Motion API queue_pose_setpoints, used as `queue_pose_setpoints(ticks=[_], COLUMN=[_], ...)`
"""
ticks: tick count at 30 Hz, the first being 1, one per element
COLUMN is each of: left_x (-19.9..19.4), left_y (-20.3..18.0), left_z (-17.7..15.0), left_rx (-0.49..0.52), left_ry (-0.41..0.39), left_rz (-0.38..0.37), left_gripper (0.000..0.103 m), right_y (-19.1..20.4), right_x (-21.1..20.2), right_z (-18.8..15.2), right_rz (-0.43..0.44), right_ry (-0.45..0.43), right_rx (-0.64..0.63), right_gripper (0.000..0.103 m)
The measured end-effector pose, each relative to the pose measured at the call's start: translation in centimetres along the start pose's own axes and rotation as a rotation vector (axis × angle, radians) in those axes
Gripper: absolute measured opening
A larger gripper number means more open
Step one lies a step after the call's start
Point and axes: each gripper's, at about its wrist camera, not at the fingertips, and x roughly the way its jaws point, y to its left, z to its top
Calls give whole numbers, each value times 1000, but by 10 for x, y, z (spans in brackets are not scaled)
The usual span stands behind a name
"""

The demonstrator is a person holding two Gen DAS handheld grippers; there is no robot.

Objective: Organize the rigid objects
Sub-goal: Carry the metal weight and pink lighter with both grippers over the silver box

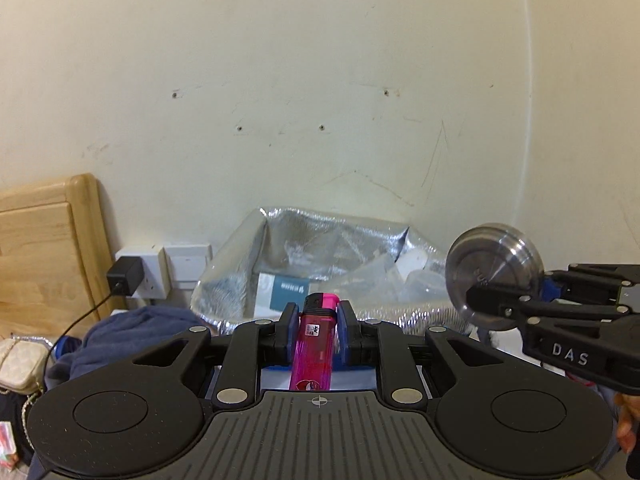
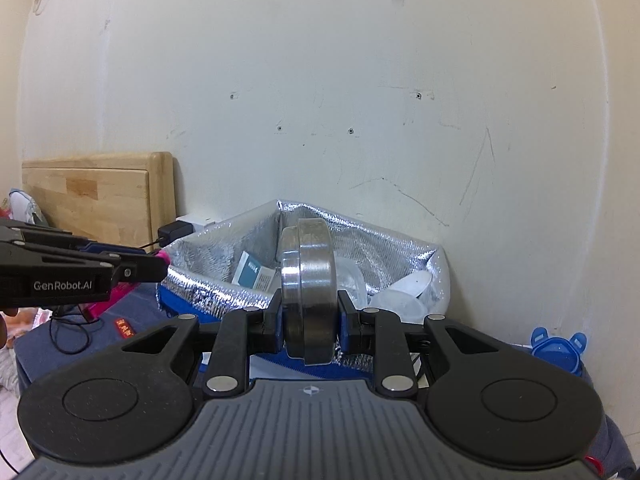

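Note:
My left gripper (image 1: 318,322) is shut on a pink lighter (image 1: 314,344), held upright in the air in front of an open silver insulated bag (image 1: 320,248). My right gripper (image 2: 308,312) is shut on a round metal disc (image 2: 307,292), held on edge above the near rim of the same bag (image 2: 224,248). In the left wrist view the disc (image 1: 494,272) and the right gripper (image 1: 500,300) show at the right. In the right wrist view the left gripper (image 2: 158,266) shows at the left with the lighter's pink tip (image 2: 163,255). The bag holds a teal box (image 1: 282,294) and clear plastic containers (image 2: 404,296).
The bag stands against a cream wall. A wooden headboard (image 1: 40,248) and a wall socket with a black plug (image 1: 128,276) are at the left. Blue cloth (image 1: 136,332) lies below. A cream purse (image 1: 20,364) is at far left. A blue plastic lid (image 2: 558,350) lies at right.

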Motion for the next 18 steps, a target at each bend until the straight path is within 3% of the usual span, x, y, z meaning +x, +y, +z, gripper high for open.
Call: queue_pose_setpoints(ticks=[18], left_x=[43], left_y=[6], left_z=[28], left_rx=[-1], left_ry=[18], left_rz=[-9], left_gripper=[18], right_y=[-18], right_x=[32], right_z=[23], right_rz=[-25], right_ry=[-1], right_rx=[15], right_gripper=[22])
